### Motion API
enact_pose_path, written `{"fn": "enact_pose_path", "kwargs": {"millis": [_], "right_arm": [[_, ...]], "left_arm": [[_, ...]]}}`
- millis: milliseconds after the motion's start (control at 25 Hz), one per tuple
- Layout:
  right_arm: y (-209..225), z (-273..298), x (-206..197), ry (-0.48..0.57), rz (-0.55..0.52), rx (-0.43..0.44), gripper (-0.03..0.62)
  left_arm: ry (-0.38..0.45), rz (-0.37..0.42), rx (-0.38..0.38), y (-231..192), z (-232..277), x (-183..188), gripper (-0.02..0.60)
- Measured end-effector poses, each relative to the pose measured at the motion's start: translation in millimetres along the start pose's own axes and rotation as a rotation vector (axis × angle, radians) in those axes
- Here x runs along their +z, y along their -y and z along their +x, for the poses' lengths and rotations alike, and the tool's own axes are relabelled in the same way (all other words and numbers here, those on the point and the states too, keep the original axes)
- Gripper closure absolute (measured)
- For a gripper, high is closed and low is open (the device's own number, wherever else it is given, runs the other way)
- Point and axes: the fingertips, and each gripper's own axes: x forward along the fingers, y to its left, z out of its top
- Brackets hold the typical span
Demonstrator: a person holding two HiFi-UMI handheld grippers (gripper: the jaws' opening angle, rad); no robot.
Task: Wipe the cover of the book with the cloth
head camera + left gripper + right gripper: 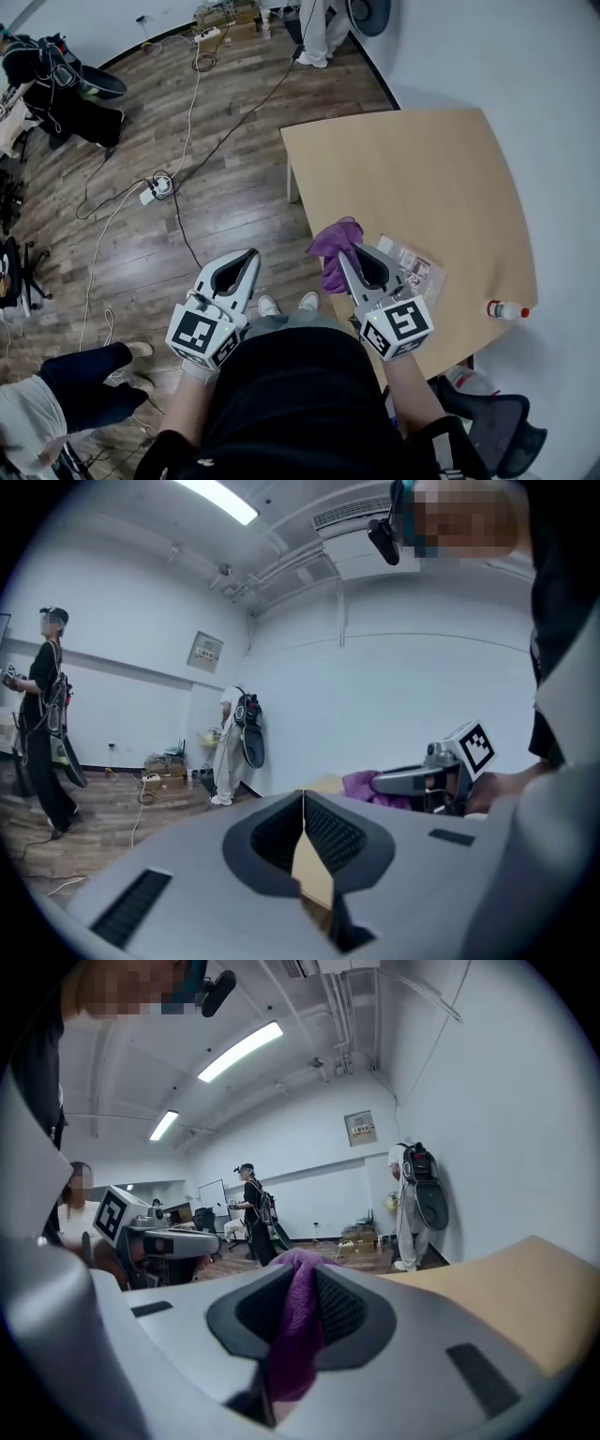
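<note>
My right gripper (345, 251) is shut on a purple cloth (335, 244), which hangs from its tips over the near left edge of the wooden table (422, 169). In the right gripper view the cloth (295, 1335) is pinched between the jaws of that gripper (298, 1265). The book (414, 267), with a light, glossy cover, lies flat on the table just right of this gripper. My left gripper (251, 255) is held over the floor, off the table's left side, shut with nothing in it (303, 799). The left gripper view shows the right gripper (412, 780) and the cloth (361, 785) to its right.
A white bottle with a red cap (506, 310) lies near the table's right edge. Cables and a power strip (155, 187) run over the wooden floor. A seated person (66, 394) is at lower left; another person (255, 1213) stands farther off. A dark chair (497, 422) stands at lower right.
</note>
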Motion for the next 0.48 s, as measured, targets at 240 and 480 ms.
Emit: {"fn": "enact_pose_path", "kwargs": {"millis": [240, 480], "right_arm": [[-44.2, 17.1, 39.1, 0.077, -0.069, 0.098, 0.519], [-66.2, 23.2, 48.5, 0.092, -0.120, 0.143, 0.519]], "left_arm": [[0.051, 0.010, 0.087, -17.4, -35.2, 13.9, 0.560], [0.090, 0.016, 0.132, -25.2, -51.7, 22.6, 0.558]]}}
